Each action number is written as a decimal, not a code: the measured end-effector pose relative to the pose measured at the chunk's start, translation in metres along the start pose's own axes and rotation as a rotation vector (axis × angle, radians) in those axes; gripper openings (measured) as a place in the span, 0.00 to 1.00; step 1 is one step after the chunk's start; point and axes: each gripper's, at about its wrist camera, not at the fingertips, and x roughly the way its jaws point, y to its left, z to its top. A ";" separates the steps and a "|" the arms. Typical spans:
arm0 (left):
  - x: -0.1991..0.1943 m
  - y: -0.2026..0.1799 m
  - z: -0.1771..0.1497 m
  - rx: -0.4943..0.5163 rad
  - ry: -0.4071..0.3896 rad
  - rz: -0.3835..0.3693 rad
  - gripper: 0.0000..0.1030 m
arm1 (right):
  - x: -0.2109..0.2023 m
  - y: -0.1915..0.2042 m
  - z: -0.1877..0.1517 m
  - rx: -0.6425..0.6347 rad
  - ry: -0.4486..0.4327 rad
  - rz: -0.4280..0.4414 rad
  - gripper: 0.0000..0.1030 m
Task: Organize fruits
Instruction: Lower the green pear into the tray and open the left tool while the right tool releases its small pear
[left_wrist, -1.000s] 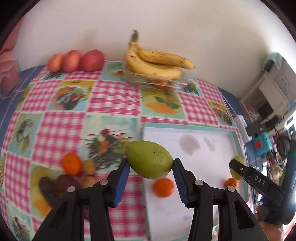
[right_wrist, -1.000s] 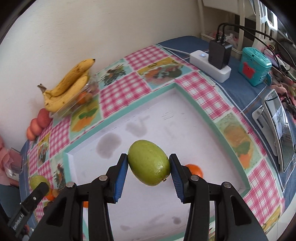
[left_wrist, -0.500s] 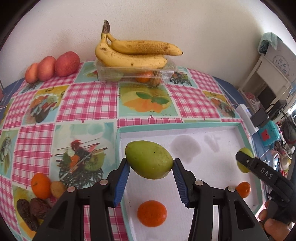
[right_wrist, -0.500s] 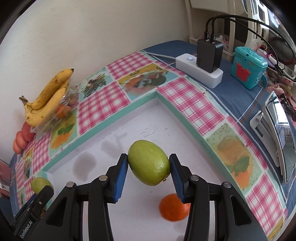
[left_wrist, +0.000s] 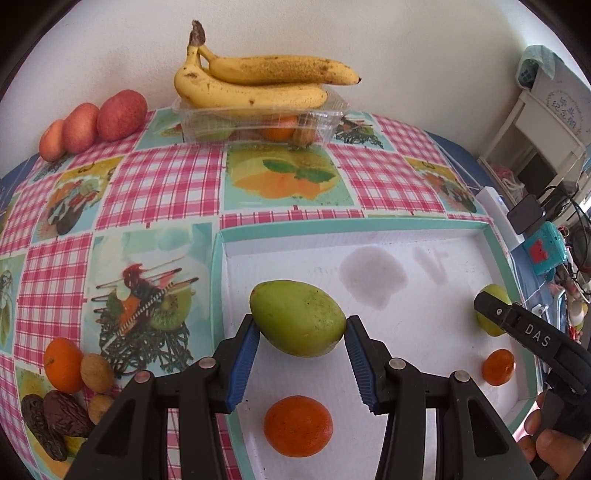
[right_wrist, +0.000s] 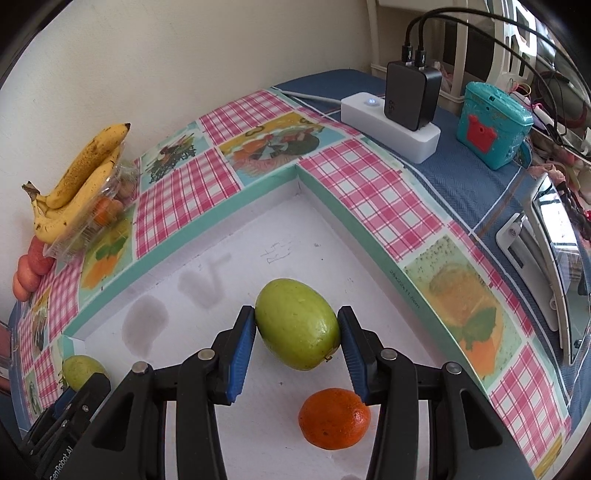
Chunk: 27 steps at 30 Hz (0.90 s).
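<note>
My left gripper (left_wrist: 300, 332) is shut on a green mango (left_wrist: 297, 323), held above the left part of the white tray (left_wrist: 406, 225). My right gripper (right_wrist: 297, 330) is shut on a second green mango (right_wrist: 297, 328) over the tray's right side; that gripper also shows at the right of the left wrist view (left_wrist: 495, 317). Two oranges lie in the tray: one (left_wrist: 297, 425) below the left mango, one (right_wrist: 334, 418) below the right mango. A third orange (left_wrist: 62, 364) sits on the tablecloth at the left.
Bananas (left_wrist: 258, 81) rest on a clear plastic box (left_wrist: 258, 123) of fruit at the wall. Red apples (left_wrist: 96, 120) line the back left. Dates and small brown fruits (left_wrist: 66, 402) lie front left. A power strip (right_wrist: 391, 122) and teal box (right_wrist: 493, 125) stand right of the tray.
Both grippers have carried their mangoes forward over the tray, closer to the wall. The oranges in the tray have slid lower in both views. Neither grip has changed.
</note>
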 end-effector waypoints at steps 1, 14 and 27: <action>0.001 0.001 0.000 -0.001 0.004 0.000 0.49 | 0.000 0.000 0.000 0.000 0.000 0.000 0.46; 0.002 0.001 0.001 -0.010 0.013 0.003 0.50 | 0.000 0.000 -0.001 -0.003 0.003 -0.002 0.46; 0.000 0.000 0.000 0.005 0.031 0.007 0.50 | 0.001 0.002 -0.001 -0.021 0.012 -0.011 0.46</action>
